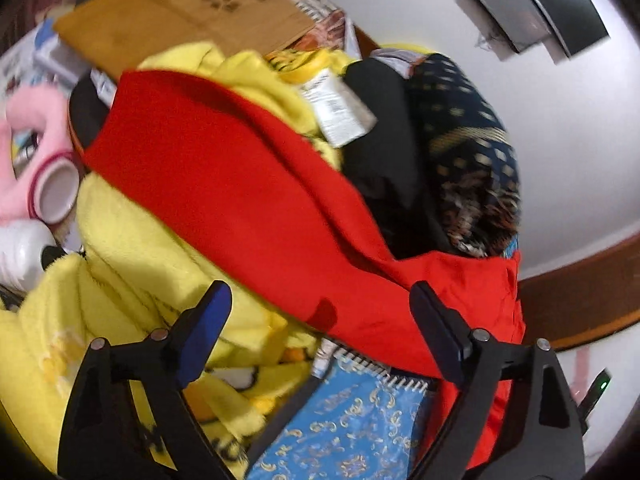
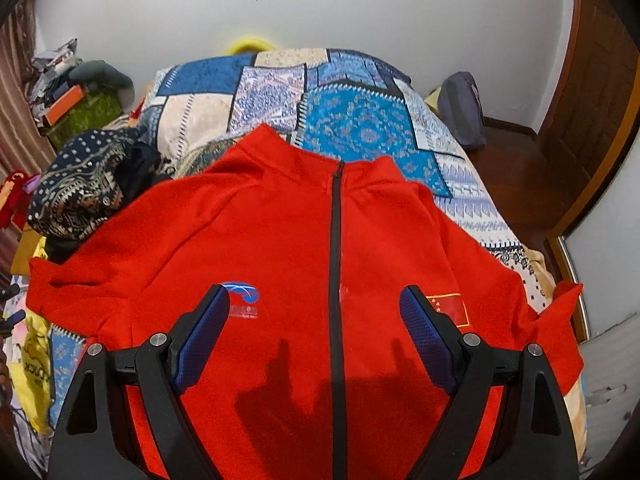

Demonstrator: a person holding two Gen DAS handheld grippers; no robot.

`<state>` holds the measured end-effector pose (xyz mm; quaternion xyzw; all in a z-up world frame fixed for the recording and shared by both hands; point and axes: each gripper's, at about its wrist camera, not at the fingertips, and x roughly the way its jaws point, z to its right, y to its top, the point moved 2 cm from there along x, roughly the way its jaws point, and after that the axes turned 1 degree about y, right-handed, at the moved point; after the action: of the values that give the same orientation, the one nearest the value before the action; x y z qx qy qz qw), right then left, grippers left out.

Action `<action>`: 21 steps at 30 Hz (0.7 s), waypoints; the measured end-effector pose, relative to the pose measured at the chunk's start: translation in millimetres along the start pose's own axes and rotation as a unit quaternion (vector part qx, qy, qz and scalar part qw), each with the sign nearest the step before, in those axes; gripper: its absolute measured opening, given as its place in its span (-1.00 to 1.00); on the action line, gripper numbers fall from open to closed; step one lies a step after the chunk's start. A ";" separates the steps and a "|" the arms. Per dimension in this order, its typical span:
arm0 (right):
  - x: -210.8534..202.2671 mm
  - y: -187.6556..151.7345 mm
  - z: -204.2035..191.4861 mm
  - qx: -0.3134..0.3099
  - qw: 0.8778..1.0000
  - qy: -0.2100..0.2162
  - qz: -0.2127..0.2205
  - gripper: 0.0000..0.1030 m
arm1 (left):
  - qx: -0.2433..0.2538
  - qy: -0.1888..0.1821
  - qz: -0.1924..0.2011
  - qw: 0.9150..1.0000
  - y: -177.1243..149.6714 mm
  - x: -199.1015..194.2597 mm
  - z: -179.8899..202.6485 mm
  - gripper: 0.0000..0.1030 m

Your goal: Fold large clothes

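Observation:
A red zip-up jacket (image 2: 280, 240) lies front up on the patterned bed cover (image 2: 360, 120), collar at the far end, black zipper down the middle. My right gripper (image 2: 316, 316) is open and empty, hovering above the jacket's chest. In the left wrist view one red sleeve (image 1: 240, 184) stretches out over a pile of yellow fabric (image 1: 132, 264). My left gripper (image 1: 320, 312) is open and empty, just short of the sleeve's near edge.
A dark patterned cloth bundle (image 1: 472, 160) (image 2: 80, 188) lies beside the jacket's shoulder. A cardboard box (image 1: 180, 12), a white-labelled bottle (image 1: 332, 104) and pink toy (image 1: 24, 160) crowd the left side. A wooden door (image 2: 592, 120) stands right of the bed.

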<state>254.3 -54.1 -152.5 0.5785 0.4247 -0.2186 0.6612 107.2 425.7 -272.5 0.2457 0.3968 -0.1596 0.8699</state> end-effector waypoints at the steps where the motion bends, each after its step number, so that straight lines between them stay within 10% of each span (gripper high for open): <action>1: 3.1 1.7 -1.5 0.000 1.000 0.000 -0.002 0.65 | -0.005 0.003 0.004 1.000 2.9 2.1 -5.9 0.67; 6: 11.1 0.2 -2.1 0.002 1.000 -0.006 -0.015 0.65 | 0.004 0.034 0.023 0.999 14.9 15.4 -17.5 0.42; 16: -0.9 1.8 -2.9 0.006 1.000 -0.008 -0.006 0.65 | 0.088 0.136 0.092 0.983 15.3 -1.7 0.8 -0.89; 21: -15.6 4.4 -2.6 0.003 1.000 -0.002 0.011 0.65 | 0.118 0.109 0.134 0.978 17.9 -39.1 37.2 -0.94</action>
<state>248.4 -53.7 -137.2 0.5848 0.4162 -0.2142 0.6625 113.6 423.2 -216.1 0.4137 0.4314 -0.0600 0.7994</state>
